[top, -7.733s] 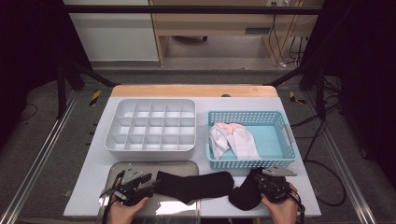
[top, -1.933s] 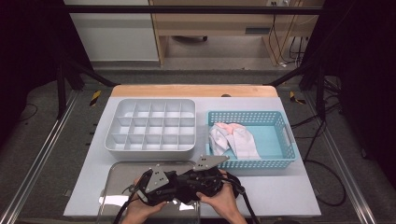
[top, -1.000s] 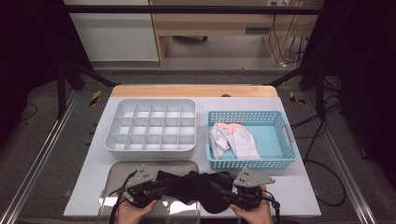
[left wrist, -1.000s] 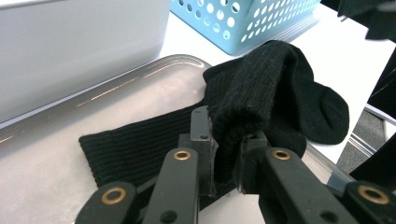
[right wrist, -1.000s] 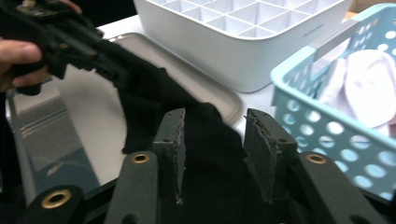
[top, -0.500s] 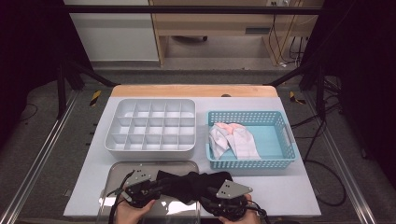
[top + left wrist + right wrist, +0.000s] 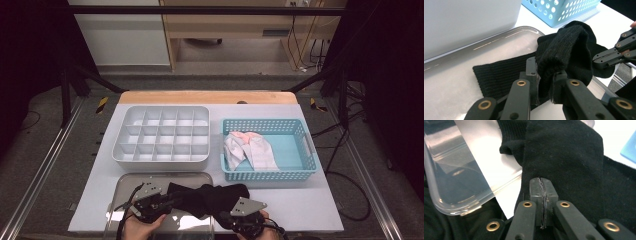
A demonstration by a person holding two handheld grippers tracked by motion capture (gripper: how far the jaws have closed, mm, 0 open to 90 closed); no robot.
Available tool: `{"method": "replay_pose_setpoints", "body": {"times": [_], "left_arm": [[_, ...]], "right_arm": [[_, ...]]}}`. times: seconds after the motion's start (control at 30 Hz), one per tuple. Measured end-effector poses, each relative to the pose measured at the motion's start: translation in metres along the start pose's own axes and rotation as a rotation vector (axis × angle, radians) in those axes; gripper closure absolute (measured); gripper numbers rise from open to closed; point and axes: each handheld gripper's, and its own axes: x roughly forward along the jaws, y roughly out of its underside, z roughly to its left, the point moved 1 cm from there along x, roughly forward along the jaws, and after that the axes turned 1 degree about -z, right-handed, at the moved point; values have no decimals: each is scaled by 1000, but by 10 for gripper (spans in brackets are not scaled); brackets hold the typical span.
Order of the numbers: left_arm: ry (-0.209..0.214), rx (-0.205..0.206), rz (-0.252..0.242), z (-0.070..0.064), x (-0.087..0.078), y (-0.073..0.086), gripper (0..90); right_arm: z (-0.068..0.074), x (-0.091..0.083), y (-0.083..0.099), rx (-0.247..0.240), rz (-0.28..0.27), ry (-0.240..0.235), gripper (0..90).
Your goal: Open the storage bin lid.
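A black sock [image 7: 210, 197] lies bunched across the clear tray [image 7: 150, 179] at the table's front edge. My left gripper [image 7: 167, 200] is shut on a raised fold of the sock [image 7: 569, 45], which is pinched between its pads [image 7: 545, 75]. My right gripper [image 7: 225, 217] sits at the sock's right end with its jaws pressed together. Its tip [image 7: 596, 58] touches the sock's edge. In the right gripper view the shut jaws [image 7: 541, 182] rest against a flat band of the sock [image 7: 564, 152], with no fabric seen between them.
A white compartment organizer [image 7: 162, 135] stands behind the tray, its wall close in the left gripper view [image 7: 469, 22]. To its right is a blue basket [image 7: 300, 130] that holds pale cloth [image 7: 250, 147]. The tray's corner [image 7: 449, 195] lies left of my right gripper.
Over the last second my right gripper has moved left and toward the front edge, close against the sock. The sock is more bunched at its right end. My left gripper has kept its grip.
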Motion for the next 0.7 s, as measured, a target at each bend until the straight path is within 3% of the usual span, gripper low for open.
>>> {"method": "replay_pose_setpoints", "body": {"times": [0.1,0.2,0.3,0.37,0.43,0.5,0.6,0.7], "left_arm": [[8,-12,-3,1,-2,0,790],[31,-30,4,2,-7,-2,789],[43,-38,13,1,-13,-4,788],[54,-52,21,2,-16,-7,786],[49,-64,28,4,-16,-8,784],[44,-75,38,7,-12,-7,777],[40,-71,48,9,-3,-8,760],[33,-42,49,6,8,-9,753]], "right_arm": [[-2,-6,-1,17,-14,-22,900],[-7,-22,-5,69,-100,-73,900],[-15,-43,-13,168,-221,-154,900],[-24,-52,-17,250,-266,-180,900],[-33,-55,-18,301,-291,-168,900],[-45,-52,-18,338,-290,-121,899],[-63,-40,-15,352,-247,-9,897],[-70,-25,-13,330,-189,80,894]]}}
